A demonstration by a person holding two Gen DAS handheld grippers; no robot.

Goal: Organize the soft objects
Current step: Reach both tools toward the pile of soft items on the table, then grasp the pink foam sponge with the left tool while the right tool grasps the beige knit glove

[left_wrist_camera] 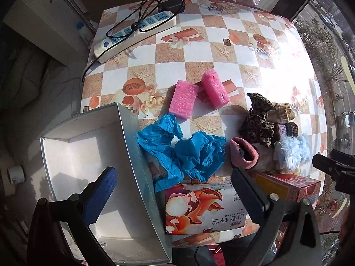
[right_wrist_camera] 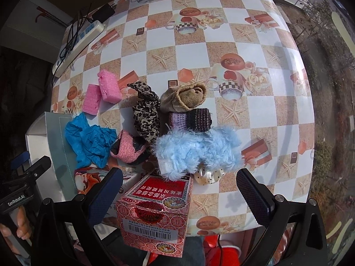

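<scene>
A table (right_wrist_camera: 255,115) covered in a checkered, starfish-printed cloth is seen from above by both wrist cameras. An open white box (left_wrist_camera: 88,155) is set at the table's left edge, with nothing visible inside it; the left gripper (left_wrist_camera: 175,196) is held high over the box's right wall and an orange printed carton (left_wrist_camera: 199,208), its jaws spread wide with nothing between them. The right gripper (right_wrist_camera: 179,194) is likewise held wide apart and empty, above a red patterned carton (right_wrist_camera: 155,208) at the near edge. Beyond the right gripper the soft objects are found in a cluster: a fluffy light-blue item (right_wrist_camera: 197,148) just ahead of the fingers and overlapping the red carton's far end, a purple and dark knitted roll (right_wrist_camera: 190,119) behind it, a tan rolled fabric piece (right_wrist_camera: 184,99) further back, and a leopard-print scrunchie (right_wrist_camera: 146,110) to their left. A pink knitted piece (right_wrist_camera: 128,148) is noted beside crumpled blue plastic (left_wrist_camera: 177,148), which lies directly ahead of the left gripper, against the box wall. Two pink foam blocks (left_wrist_camera: 197,93) are touching each other further out. A power strip (left_wrist_camera: 133,33) with black cables lies at the far left corner.
</scene>
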